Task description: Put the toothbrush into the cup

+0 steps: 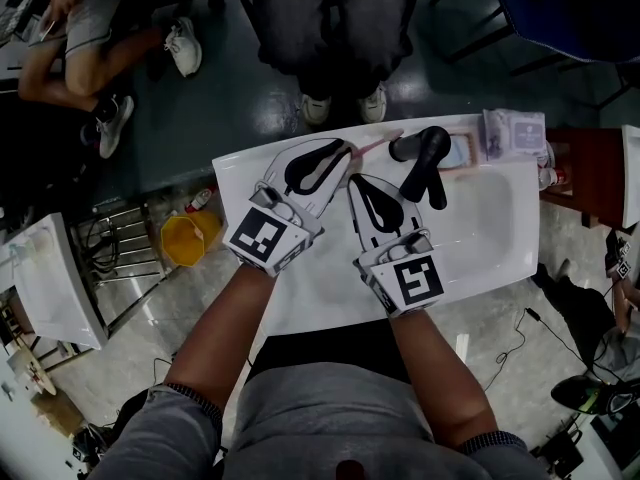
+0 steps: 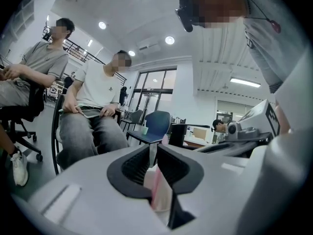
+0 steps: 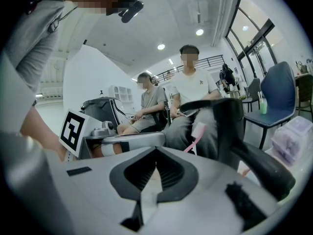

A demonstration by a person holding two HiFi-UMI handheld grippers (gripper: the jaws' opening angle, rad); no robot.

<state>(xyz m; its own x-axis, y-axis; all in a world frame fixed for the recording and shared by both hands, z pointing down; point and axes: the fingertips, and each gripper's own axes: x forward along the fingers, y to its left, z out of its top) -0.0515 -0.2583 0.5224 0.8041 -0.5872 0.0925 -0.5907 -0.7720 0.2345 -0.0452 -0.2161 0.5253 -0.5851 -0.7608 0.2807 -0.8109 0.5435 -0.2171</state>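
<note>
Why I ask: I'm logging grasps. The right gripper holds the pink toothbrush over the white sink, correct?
Not quite: the left gripper holds the pink toothbrush over the white sink, as the left gripper view shows between its jaws.

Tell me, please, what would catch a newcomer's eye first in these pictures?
The eye goes first to the two grippers side by side over the white basin. The left gripper is shut on a pink toothbrush that sticks out toward the black faucet, and the right gripper is shut and empty. Beyond the basin, a seated person in a white shirt faces the work.
</note>
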